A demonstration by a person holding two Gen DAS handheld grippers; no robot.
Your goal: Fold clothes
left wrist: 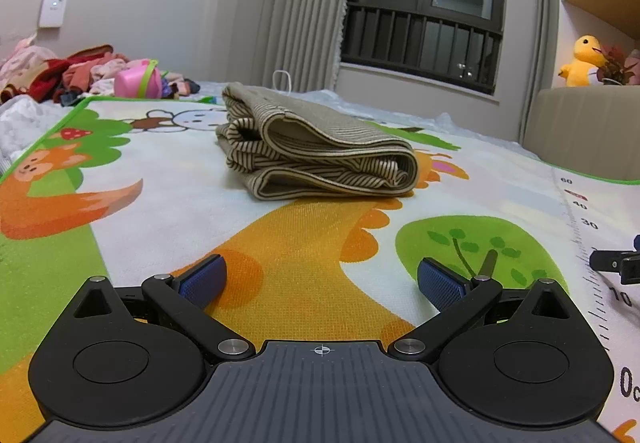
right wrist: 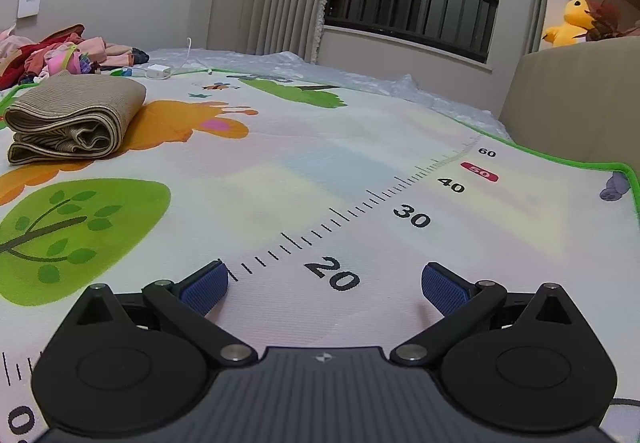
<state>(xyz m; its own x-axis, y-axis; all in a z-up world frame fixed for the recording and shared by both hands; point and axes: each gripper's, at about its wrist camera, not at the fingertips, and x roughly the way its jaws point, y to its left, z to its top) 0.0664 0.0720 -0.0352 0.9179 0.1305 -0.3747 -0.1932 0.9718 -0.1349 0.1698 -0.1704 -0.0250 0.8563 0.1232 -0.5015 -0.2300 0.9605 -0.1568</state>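
Observation:
A beige striped garment (left wrist: 316, 147) lies folded in a compact bundle on the cartoon play mat (left wrist: 304, 243). It also shows at the left of the right wrist view (right wrist: 76, 119). My left gripper (left wrist: 320, 279) is open and empty, low over the mat, a short way in front of the garment. My right gripper (right wrist: 324, 283) is open and empty, low over the mat's printed ruler (right wrist: 360, 203), well to the right of the garment. Part of the right gripper shows at the right edge of the left wrist view (left wrist: 620, 263).
A pile of pink and red clothes (left wrist: 80, 71) with a pink toy (left wrist: 138, 81) lies at the far left. A white charger with cable (right wrist: 158, 71) lies behind the garment. A beige headboard (left wrist: 580, 131) with a yellow plush (left wrist: 582, 61) stands right. Curtain and window are behind.

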